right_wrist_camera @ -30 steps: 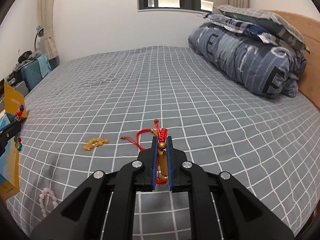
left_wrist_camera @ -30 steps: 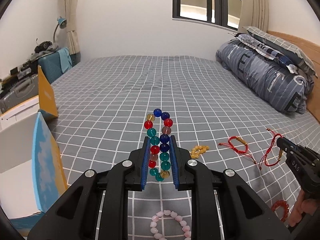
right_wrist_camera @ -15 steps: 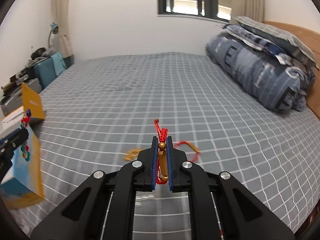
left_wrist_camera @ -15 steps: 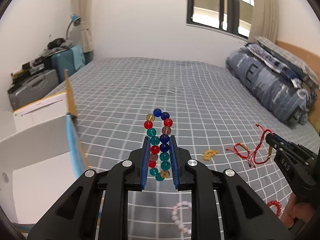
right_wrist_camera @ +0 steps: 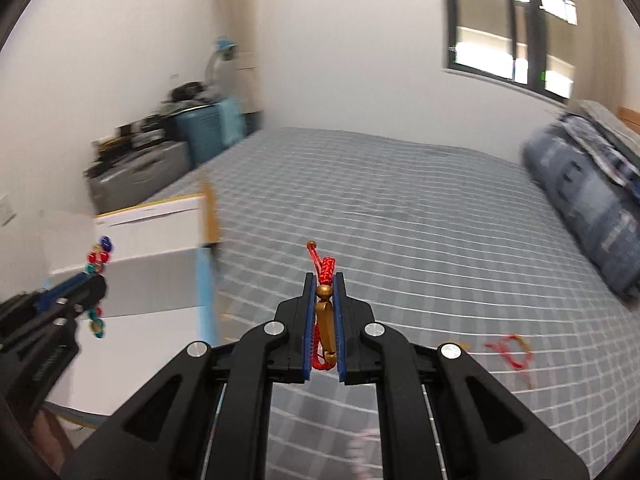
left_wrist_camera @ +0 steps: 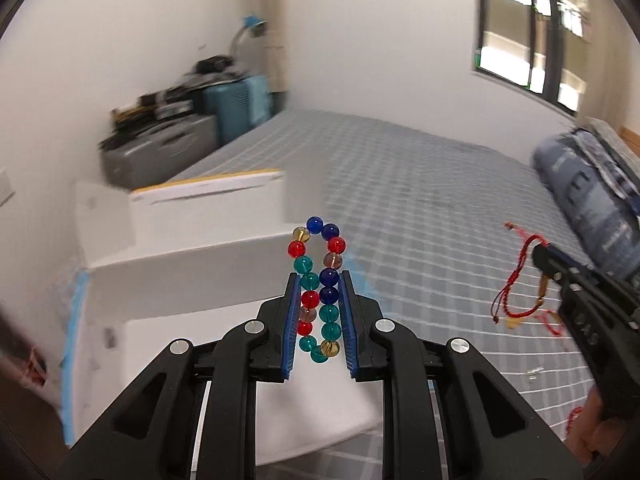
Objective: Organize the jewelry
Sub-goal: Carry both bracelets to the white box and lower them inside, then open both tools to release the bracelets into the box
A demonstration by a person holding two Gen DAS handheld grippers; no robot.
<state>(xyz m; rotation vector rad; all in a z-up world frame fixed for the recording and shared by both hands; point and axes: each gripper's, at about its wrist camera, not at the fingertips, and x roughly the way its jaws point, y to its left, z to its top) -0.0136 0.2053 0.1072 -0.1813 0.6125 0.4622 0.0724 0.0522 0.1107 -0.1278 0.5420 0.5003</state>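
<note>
Motion blur smears the clutter by the wall, the box edges and the pillows. A pale blurred shape lies indistinct on the bed.

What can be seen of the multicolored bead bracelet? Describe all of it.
The bead bracelet is a loop of glossy round beads, translucent like glass: teal, red, dark blue, amber and a pale mauve. It is squeezed into a narrow oval and held off the bed, clamped between the blue pads of the left claw, over the white box.
</note>
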